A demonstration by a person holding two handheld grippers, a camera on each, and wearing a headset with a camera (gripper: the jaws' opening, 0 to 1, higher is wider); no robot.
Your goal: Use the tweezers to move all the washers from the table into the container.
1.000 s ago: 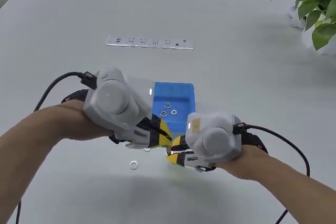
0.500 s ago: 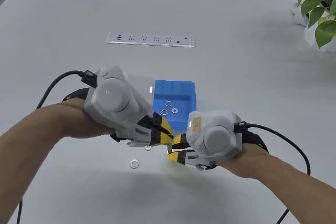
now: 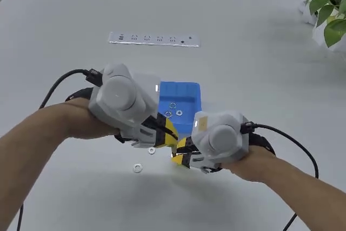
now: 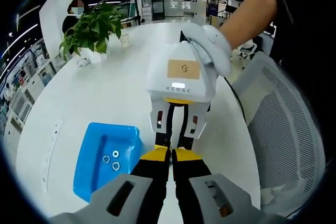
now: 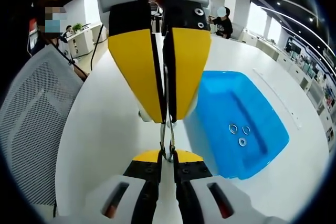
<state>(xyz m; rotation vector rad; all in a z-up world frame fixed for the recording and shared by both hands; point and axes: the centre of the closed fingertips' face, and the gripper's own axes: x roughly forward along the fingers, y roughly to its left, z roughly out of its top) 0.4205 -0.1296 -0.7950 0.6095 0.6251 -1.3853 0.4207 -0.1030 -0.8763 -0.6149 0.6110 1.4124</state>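
Right gripper view: left gripper point(image 5: 167, 120) and right gripper point(image 5: 167, 157) both pinch slim metal tweezers point(image 5: 163, 137).

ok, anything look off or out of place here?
Nothing stands out. The container sits flat with three washers inside; two washers lie on the table near it. The left gripper and right gripper both pinch the tweezers, nose to nose.

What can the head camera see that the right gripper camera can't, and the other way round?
Head view: two loose washers lying on the table near the grippers. Right gripper view: thin tweezers pinched in the left gripper's yellow fingers and reaching into the right gripper's shut fingers, plus a mesh chair. Both: the blue container with three washers inside.
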